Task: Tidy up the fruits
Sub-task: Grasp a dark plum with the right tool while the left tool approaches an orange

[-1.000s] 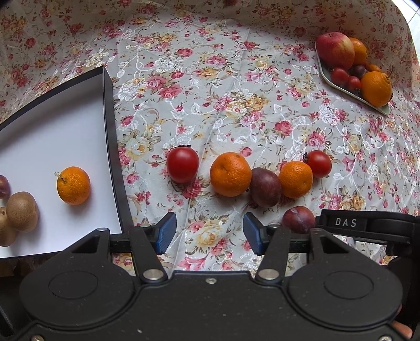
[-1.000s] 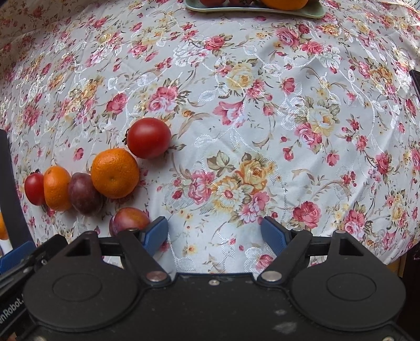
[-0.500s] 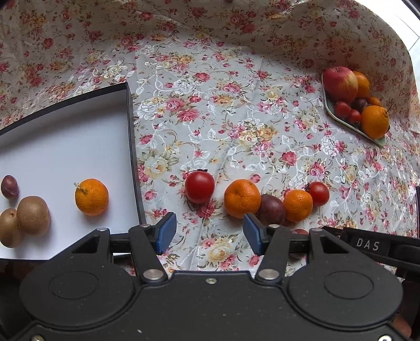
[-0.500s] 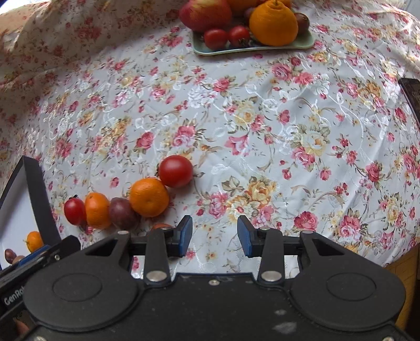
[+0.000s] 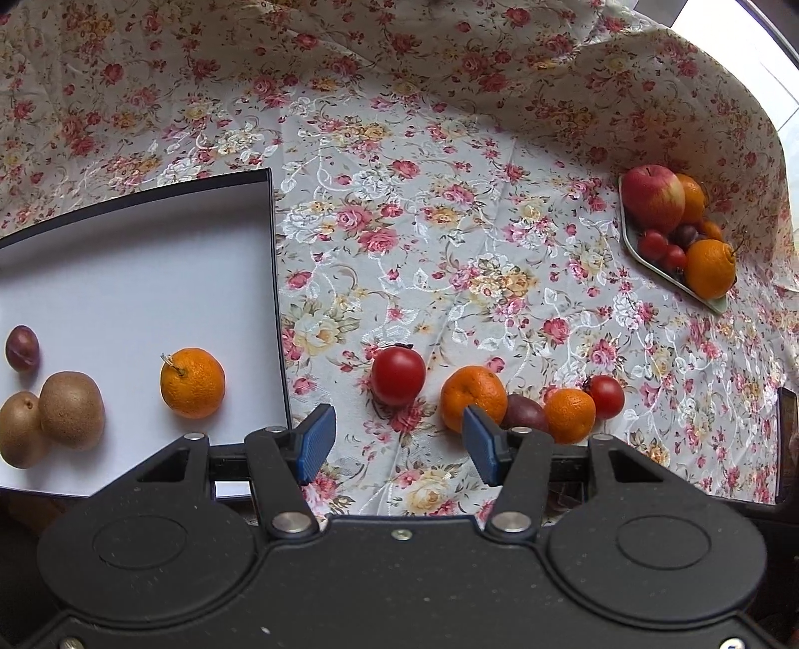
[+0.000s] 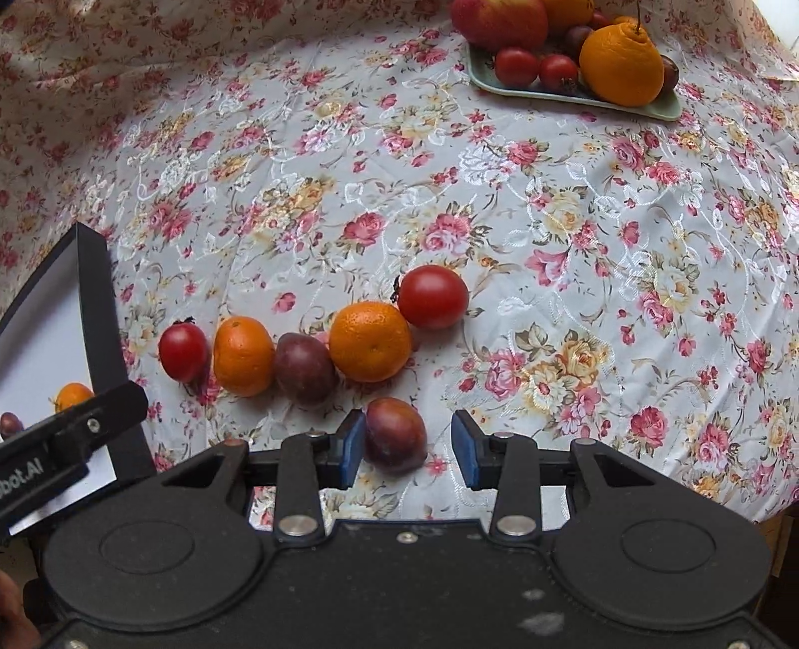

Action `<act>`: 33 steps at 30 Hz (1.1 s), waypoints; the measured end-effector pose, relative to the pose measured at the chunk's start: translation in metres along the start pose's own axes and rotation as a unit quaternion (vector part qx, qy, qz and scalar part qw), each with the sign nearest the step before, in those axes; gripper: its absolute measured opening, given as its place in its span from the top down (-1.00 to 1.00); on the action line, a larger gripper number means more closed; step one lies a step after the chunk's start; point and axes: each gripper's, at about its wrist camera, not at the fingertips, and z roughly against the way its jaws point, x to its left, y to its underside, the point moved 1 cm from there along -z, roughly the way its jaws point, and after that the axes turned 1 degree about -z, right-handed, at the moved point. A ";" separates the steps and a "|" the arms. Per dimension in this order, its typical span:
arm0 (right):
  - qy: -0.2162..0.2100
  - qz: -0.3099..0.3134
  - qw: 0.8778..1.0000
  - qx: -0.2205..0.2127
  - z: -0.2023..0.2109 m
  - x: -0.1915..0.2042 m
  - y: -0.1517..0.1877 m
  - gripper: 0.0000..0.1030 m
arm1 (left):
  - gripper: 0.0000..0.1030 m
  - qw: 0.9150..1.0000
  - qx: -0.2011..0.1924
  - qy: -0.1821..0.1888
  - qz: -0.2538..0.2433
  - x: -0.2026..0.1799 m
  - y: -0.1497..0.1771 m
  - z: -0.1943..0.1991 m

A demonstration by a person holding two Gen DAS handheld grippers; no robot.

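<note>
6 loose fruits: on the floral cloth (image 6: 574, 209) over the tabletop, between the white tray (image 5: 125, 279) and the green plate (image 6: 671, 109).
Row of 5: large tomato (image 6: 433, 297), large orange (image 6: 370, 341), dark plum (image 6: 304, 368), small orange (image 6: 243, 355), small tomato (image 6: 183, 352), side by side, most touching.
Lone plum (image 6: 394, 434): reddish purple, smooth, just in front of the row, apart from it.
Right gripper (image 6: 407, 449): jaws narrow, lone plum seen between them, far pad clear of it.
Left gripper (image 5: 394, 444): jaws wide, nothing between.
Tray: stemmed orange (image 5: 192, 383), 2 kiwis (image 5: 71, 409), 1 small plum (image 5: 22, 348).
Plate: apple (image 6: 499, 20), big orange (image 6: 621, 65), 2 cherry tomatoes (image 6: 517, 65), heaped together.
Obstruction: dark tray wall beside the small tomato.
</note>
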 end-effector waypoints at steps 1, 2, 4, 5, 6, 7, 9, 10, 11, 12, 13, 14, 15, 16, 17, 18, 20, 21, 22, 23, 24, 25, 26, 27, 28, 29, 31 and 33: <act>-0.005 -0.001 1.000 0.002 -0.003 0.000 0.000 0.20 | -0.16 1.000 0.002 0.002 -0.001 -0.001 0.000 -0.001; -0.007 -0.004 1.000 0.005 -0.005 0.001 0.000 0.20 | -0.16 1.000 0.004 0.004 -0.001 -0.002 0.000 -0.002; -0.008 -0.013 1.000 0.001 -0.008 0.004 0.001 0.20 | -0.16 1.000 0.008 0.008 0.000 -0.003 -0.001 -0.004; -0.004 -0.012 1.000 -0.003 -0.009 0.005 0.001 0.20 | -0.16 1.000 0.008 0.010 0.001 -0.003 -0.001 -0.004; -0.002 -0.008 1.000 -0.008 -0.011 0.007 0.001 0.20 | -0.16 1.000 0.007 0.010 0.003 -0.003 -0.002 -0.004; -0.001 -0.004 1.000 -0.011 -0.012 0.008 0.001 0.20 | -0.16 1.000 0.008 0.009 0.005 -0.003 -0.003 -0.005; 0.004 0.005 1.000 -0.007 -0.015 0.011 0.001 0.20 | -0.16 1.000 0.012 0.011 0.010 -0.003 -0.003 -0.007; 0.007 0.006 1.000 -0.002 -0.017 0.011 0.000 0.20 | -0.16 1.000 0.014 0.014 0.011 -0.003 -0.003 -0.008; 0.010 0.003 1.000 0.001 -0.019 0.012 0.001 0.20 | -0.16 1.000 0.016 0.016 0.012 -0.003 -0.003 -0.008; 0.015 -0.004 1.000 0.006 -0.024 0.012 0.001 0.20 | -0.16 1.000 0.017 0.016 0.013 -0.003 -0.004 -0.009; 0.021 -0.013 1.000 0.015 -0.029 0.012 0.002 0.21 | -0.16 1.000 0.018 0.016 0.014 -0.003 -0.004 -0.010; 0.026 -0.023 0.999 0.023 -0.034 0.011 0.003 0.22 | -0.16 1.000 0.017 0.015 0.016 -0.003 -0.005 -0.010; 0.029 -0.028 0.999 0.020 -0.036 0.011 0.004 0.23 | -0.16 1.000 0.018 0.014 0.017 -0.003 -0.005 -0.011; 0.033 -0.028 0.999 0.011 -0.035 0.012 0.005 0.26 | -0.16 1.000 0.018 0.014 0.018 -0.003 -0.006 -0.012; 0.038 -0.026 0.999 0.001 -0.034 0.013 0.005 0.26 | -0.16 1.000 0.019 0.015 0.019 -0.002 -0.006 -0.012; 0.040 -0.023 0.999 -0.005 -0.033 0.015 0.006 0.26 | -0.16 0.999 0.020 0.017 0.020 -0.002 -0.007 -0.012; 0.043 -0.018 0.999 -0.010 -0.033 0.015 0.006 0.28 | -0.16 0.999 0.020 0.021 0.022 -0.002 -0.008 -0.012; 0.045 -0.020 0.999 -0.007 -0.034 0.016 0.006 0.28 | -0.16 0.999 0.020 0.024 0.023 -0.002 -0.009 -0.012; 0.044 -0.022 0.999 -0.004 -0.034 0.014 0.007 0.28 | -0.16 0.999 0.019 0.025 0.025 -0.002 -0.010 -0.012; 0.041 -0.024 0.999 -0.002 -0.033 0.013 0.006 0.28 | -0.16 0.999 0.017 0.025 0.027 -0.002 -0.011 -0.012; 0.039 -0.026 0.999 0.000 -0.032 0.011 0.006 0.28 | -0.16 0.999 0.014 0.024 0.028 -0.002 -0.013 -0.012; 0.039 -0.030 0.999 0.002 -0.031 0.008 0.005 0.28 | -0.16 0.999 0.013 0.023 0.029 -0.002 -0.014 -0.012; 0.038 -0.038 0.999 0.004 -0.029 0.005 0.004 0.28 | -0.16 0.999 0.011 0.021 0.030 -0.003 -0.015 -0.013; 0.034 -0.046 0.998 0.006 -0.027 -0.001 0.003 0.28 | -0.16 0.999 0.012 0.020 0.029 -0.004 -0.016 -0.014; 0.029 -0.052 0.998 0.008 -0.025 -0.007 0.001 0.28 | -0.16 0.999 0.012 0.018 0.028 -0.005 -0.017 -0.016; 0.026 -0.060 0.998 0.009 -0.023 -0.012 -0.002 0.28 | -0.16 0.999 0.013 0.017 0.026 -0.006 -0.017 -0.018; 0.028 -0.078 0.997 0.009 -0.020 -0.023 -0.006 0.28 | -0.16 1.000 0.016 0.014 0.020 -0.011 -0.017 -0.022; 0.031 -0.093 0.995 0.007 -0.015 -0.030 -0.011 0.28 | -0.16 1.000 0.017 0.013 0.011 -0.016 -0.016 -0.025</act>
